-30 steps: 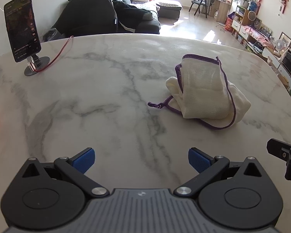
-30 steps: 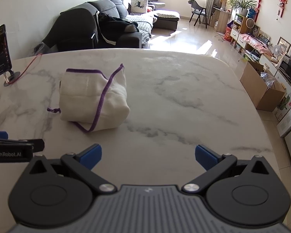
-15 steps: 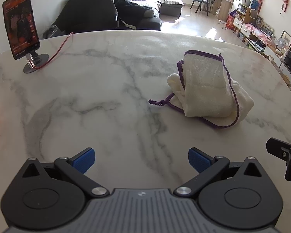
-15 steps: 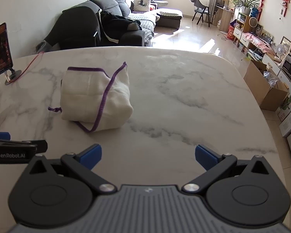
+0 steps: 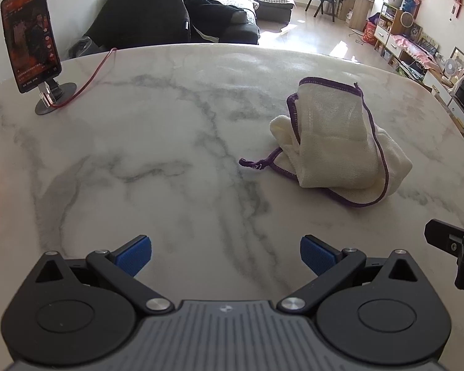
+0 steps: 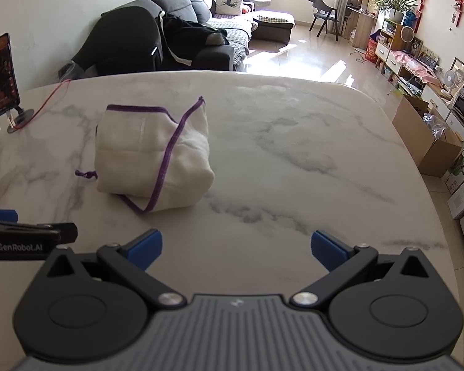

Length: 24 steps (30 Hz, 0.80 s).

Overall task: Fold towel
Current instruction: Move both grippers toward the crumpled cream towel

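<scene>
While the towel lies bunched on the table, perhaps already folded roughly, both the left tongs and the right tongs stand wide open and empty, near it; neat folding seems left.

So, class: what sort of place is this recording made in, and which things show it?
Most likely a home's open living and dining room: a marble table near a dark sofa, with shelves along the wall.
</scene>
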Each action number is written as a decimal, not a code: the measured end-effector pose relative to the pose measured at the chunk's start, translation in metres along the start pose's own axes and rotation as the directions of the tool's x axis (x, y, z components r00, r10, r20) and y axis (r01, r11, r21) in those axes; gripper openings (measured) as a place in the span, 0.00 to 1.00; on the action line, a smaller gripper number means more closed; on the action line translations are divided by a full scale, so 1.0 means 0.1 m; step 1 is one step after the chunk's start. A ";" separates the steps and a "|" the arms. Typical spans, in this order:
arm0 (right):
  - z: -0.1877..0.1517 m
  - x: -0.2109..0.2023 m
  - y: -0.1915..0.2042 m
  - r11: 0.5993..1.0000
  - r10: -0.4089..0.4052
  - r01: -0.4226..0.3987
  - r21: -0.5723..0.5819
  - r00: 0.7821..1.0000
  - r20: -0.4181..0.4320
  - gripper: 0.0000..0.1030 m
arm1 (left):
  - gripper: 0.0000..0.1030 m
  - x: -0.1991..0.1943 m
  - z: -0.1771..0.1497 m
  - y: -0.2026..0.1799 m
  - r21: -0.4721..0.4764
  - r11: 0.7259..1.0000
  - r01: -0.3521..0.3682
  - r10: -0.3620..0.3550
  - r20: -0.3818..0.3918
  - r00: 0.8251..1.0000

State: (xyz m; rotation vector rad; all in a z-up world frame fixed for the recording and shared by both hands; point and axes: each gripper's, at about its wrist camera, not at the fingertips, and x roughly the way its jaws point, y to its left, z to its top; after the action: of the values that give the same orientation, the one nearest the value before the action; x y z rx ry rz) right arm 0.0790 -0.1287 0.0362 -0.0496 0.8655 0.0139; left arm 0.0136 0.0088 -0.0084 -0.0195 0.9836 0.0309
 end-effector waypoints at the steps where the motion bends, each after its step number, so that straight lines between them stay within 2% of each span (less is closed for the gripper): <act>1: 0.00 0.01 0.00 1.000 0.001 -0.001 -0.001 1.000 -0.001 1.00 | 0.99 0.01 0.01 0.00 -0.001 1.000 0.000 0.000 -0.001 1.000; 24: 0.14 0.15 0.02 1.000 0.006 -0.006 -0.013 1.000 -0.012 1.00 | 0.99 0.09 0.09 -0.04 0.000 1.000 -0.004 0.004 -0.015 1.000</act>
State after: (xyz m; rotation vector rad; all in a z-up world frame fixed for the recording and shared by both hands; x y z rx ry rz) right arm 0.0999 -0.1264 0.0337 -0.0599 0.8776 0.0249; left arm 0.0264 0.0055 -0.0110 -0.0179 0.9986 0.0341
